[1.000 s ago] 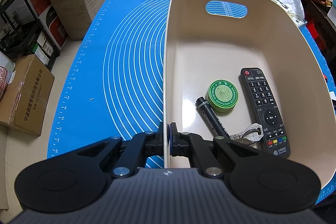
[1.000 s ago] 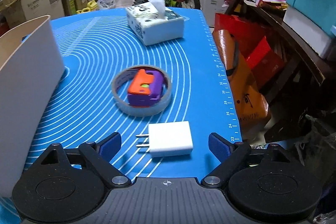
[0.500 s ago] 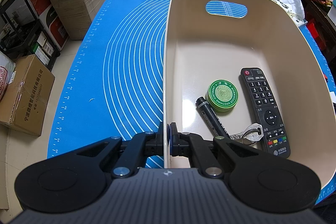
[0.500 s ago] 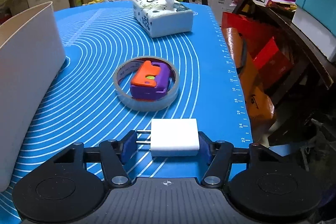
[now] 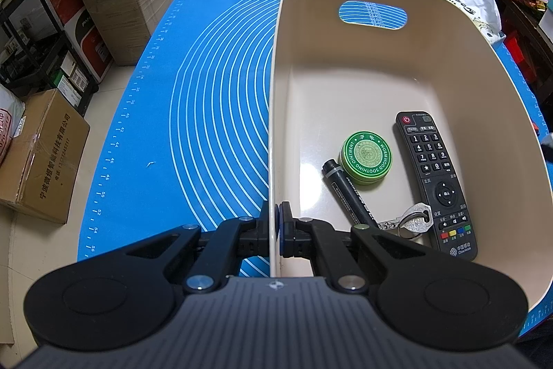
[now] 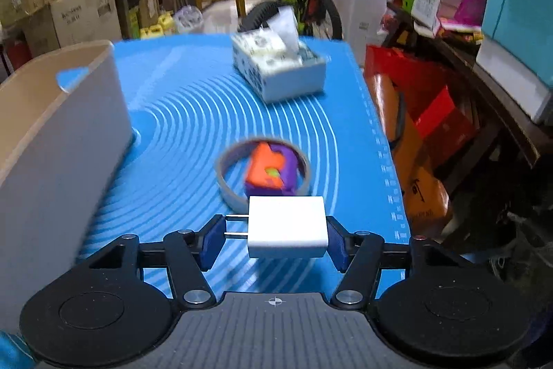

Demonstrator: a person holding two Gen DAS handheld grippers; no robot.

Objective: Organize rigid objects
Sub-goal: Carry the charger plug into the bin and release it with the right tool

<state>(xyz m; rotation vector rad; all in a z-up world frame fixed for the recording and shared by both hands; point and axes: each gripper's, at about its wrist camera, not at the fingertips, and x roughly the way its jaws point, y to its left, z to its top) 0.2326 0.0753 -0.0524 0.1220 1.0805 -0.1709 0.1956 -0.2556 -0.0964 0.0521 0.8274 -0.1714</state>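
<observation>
Your left gripper [image 5: 275,230]: black linkage arms, silver screws, blue pads, ribbed grey housing lower centre | your right gripper [image 6: 273,239]: same build, crosshair mark.

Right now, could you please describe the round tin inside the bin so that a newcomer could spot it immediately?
Find the big beige bin on the blue mat; four things lie at its near end. The tin sits between the black marker and the black remote. It is the only round, green item there, with white lettering ringing its lid.
</observation>
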